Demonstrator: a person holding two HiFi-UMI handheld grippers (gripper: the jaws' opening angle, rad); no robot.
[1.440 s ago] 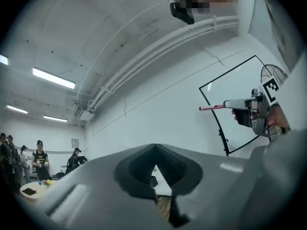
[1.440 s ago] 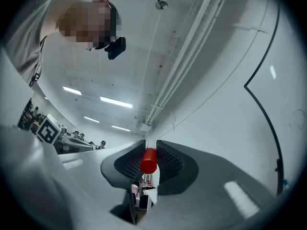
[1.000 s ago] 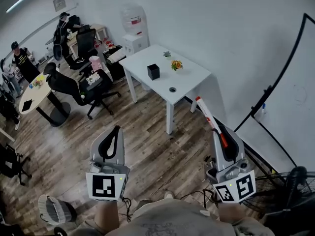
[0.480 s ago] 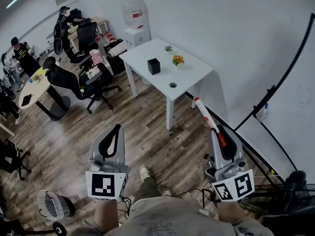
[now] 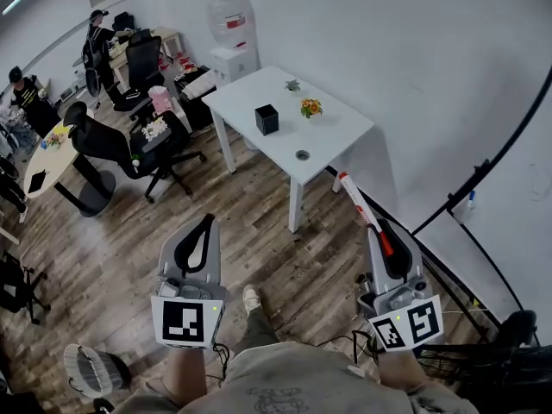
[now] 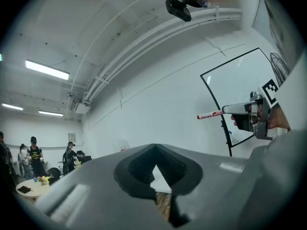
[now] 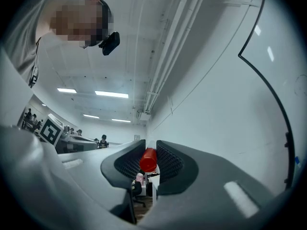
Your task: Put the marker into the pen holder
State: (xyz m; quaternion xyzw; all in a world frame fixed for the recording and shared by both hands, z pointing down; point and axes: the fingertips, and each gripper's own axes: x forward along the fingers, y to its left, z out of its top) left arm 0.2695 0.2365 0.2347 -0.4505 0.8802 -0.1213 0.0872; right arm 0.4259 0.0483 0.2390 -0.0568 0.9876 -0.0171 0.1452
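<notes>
My right gripper [image 5: 385,234] is shut on a white marker with a red cap [image 5: 360,204], which sticks out forward toward the white table [image 5: 332,145]. In the right gripper view the red cap end [image 7: 148,159] sits clamped between the jaws. A black pen holder [image 5: 267,120] stands upright on the table, well ahead of both grippers. My left gripper [image 5: 202,235] is held over the wooden floor, shut and holding nothing. From the left gripper view the marker [image 6: 209,114] shows at the right, in the other gripper [image 6: 225,110].
On the table stand a small orange flower pot [image 5: 310,108] and a tiny plant [image 5: 292,84]; a round cable hole [image 5: 302,155] is in its top. Office chairs [image 5: 142,149], a round table [image 5: 47,166] and people are at the left. A whiteboard frame [image 5: 483,175] is on the right.
The view has shifted slightly as I step forward; a shoe now shows on the floor between the grippers. Both grippers keep their pose and the marker stays held.
</notes>
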